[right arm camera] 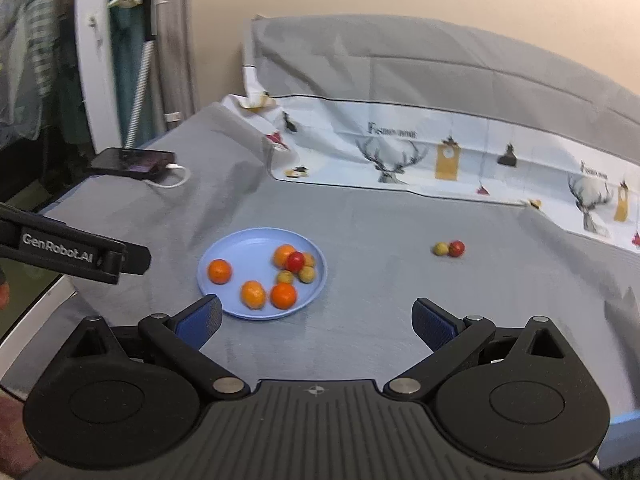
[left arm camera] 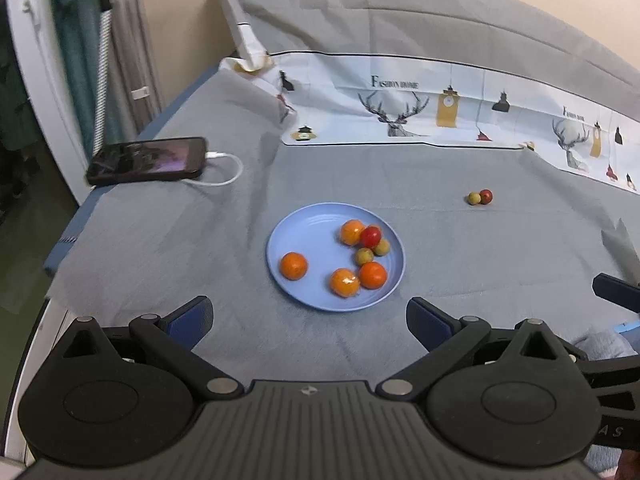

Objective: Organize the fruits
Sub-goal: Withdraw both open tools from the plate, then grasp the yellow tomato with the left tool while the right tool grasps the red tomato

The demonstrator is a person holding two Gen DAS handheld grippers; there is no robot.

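Observation:
A blue plate (left arm camera: 296, 224) (right arm camera: 244, 248) lies on the grey cloth and holds several oranges (left arm camera: 293, 265) (right arm camera: 219, 271), a red fruit (left arm camera: 370, 236) (right arm camera: 296, 261) and small yellow-green fruits (left arm camera: 364, 256) (right arm camera: 307, 274). Two loose fruits lie to the right of the plate: a yellow-green one (left arm camera: 474, 198) (right arm camera: 441, 248) touching a red one (left arm camera: 486, 196) (right arm camera: 456, 248). My left gripper (left arm camera: 309, 316) is open and empty, just in front of the plate. My right gripper (right arm camera: 317, 320) is open and empty, in front of the plate's right side.
A black phone (left arm camera: 147, 160) (right arm camera: 130, 162) with a white cable lies at the table's far left corner. A printed white cloth (left arm camera: 440, 108) (right arm camera: 440, 156) and grey bedding rise behind. The left gripper's body (right arm camera: 76, 254) shows in the right wrist view.

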